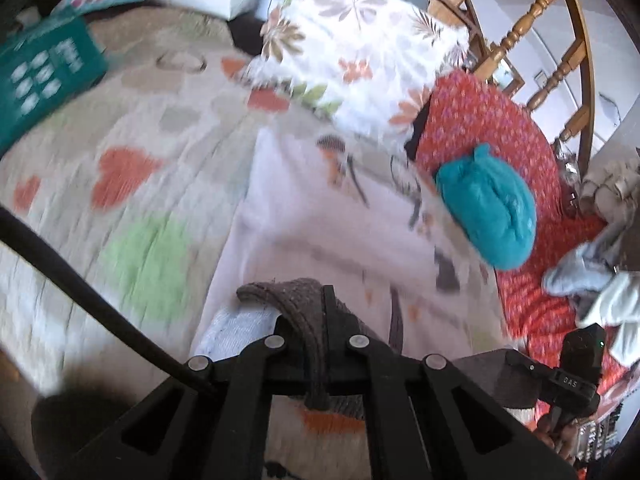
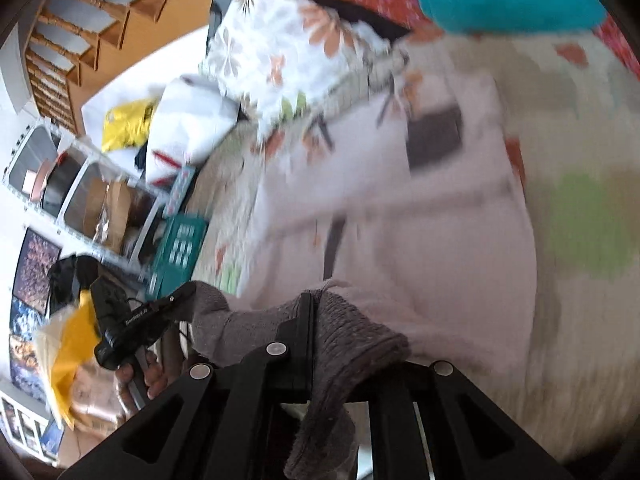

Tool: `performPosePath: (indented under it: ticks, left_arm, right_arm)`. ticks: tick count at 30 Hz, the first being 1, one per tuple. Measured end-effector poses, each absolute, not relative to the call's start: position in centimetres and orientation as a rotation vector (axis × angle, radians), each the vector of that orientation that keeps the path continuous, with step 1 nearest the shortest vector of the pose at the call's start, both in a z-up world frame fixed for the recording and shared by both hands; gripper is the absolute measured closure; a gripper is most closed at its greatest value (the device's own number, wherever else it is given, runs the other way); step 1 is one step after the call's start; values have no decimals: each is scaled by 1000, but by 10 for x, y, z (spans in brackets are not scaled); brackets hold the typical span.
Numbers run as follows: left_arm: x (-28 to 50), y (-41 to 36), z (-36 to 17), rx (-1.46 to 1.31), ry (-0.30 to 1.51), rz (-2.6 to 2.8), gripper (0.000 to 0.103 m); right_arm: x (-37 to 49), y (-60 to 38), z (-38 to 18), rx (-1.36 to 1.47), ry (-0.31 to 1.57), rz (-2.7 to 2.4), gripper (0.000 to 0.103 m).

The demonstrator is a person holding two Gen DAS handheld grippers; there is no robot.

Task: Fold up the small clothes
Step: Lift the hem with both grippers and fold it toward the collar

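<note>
A small white garment [image 1: 320, 216] with orange and grey prints and a grey knit hem [image 1: 296, 300] lies stretched over the heart-patterned bedspread [image 1: 120, 184]. My left gripper [image 1: 326, 292] is shut on that grey hem, which is raised off the bed. In the right wrist view my right gripper [image 2: 310, 300] is shut on another part of the same grey hem [image 2: 360, 332], and the white garment [image 2: 400, 220] trails away in front. Each gripper shows in the other's view, the right gripper [image 1: 576, 364] at the far right and the left gripper [image 2: 120, 320] at the left, held by a hand.
A folded teal cloth [image 1: 488, 208] rests on a red patterned cloth [image 1: 488, 120] beyond the garment. A floral pillow [image 1: 360, 40] lies at the back, a teal basket [image 1: 44, 76] at the left and pale clothes [image 1: 580, 276] at the right. Wooden bed rails [image 1: 552, 40] stand behind.
</note>
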State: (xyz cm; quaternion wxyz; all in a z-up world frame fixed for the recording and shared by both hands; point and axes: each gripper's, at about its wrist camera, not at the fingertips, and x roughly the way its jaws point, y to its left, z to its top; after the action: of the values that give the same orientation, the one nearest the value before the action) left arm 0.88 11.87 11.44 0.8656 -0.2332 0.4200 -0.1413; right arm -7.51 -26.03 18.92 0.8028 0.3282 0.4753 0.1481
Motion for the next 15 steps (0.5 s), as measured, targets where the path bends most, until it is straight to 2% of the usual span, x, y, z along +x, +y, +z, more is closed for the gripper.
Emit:
performPosePath:
  ticks: [6,15]
  left_arm:
    - [80,97,116,-489,864,-286,100]
    - [166,86,88,-503,897,-231,100]
  right_arm:
    - [-4,-277,186,700,991,233,96]
    - [80,-304,141,761,1033,155,96]
